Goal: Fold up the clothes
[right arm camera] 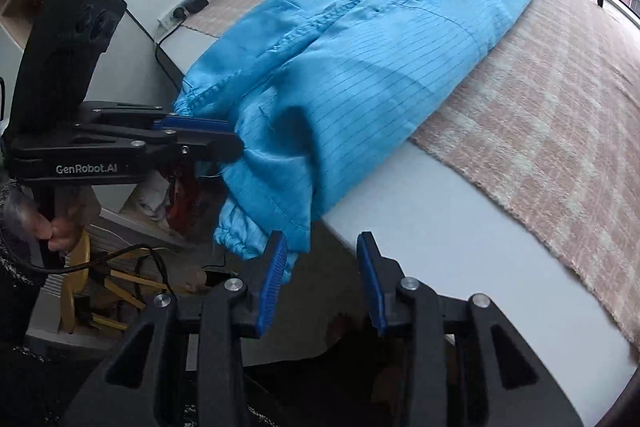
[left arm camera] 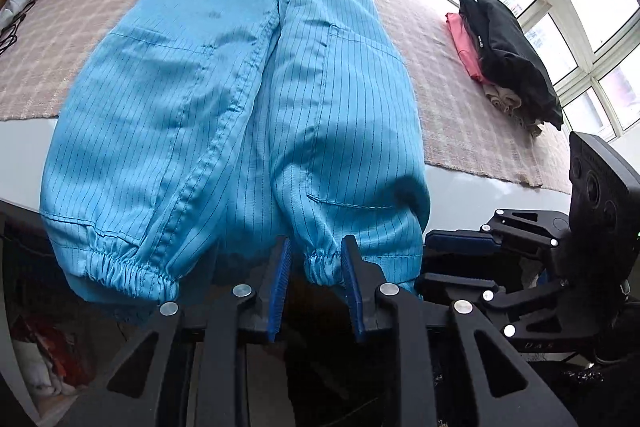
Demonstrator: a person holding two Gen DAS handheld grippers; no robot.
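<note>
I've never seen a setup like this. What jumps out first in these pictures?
The big bright blue striped garment dominates: it lies along a pinkish woven cloth on a white table, its gathered cuffs hanging over the near edge. Two black grippers with blue pads reach for those cuffs: the left gripper stands open around one cuff, and the right gripper is open just beside the hanging fabric. A pile of folded clothes sits by the window.

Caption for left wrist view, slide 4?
Open left gripper straddles one elastic cuff of blue striped garment hanging off the table edge.
</note>
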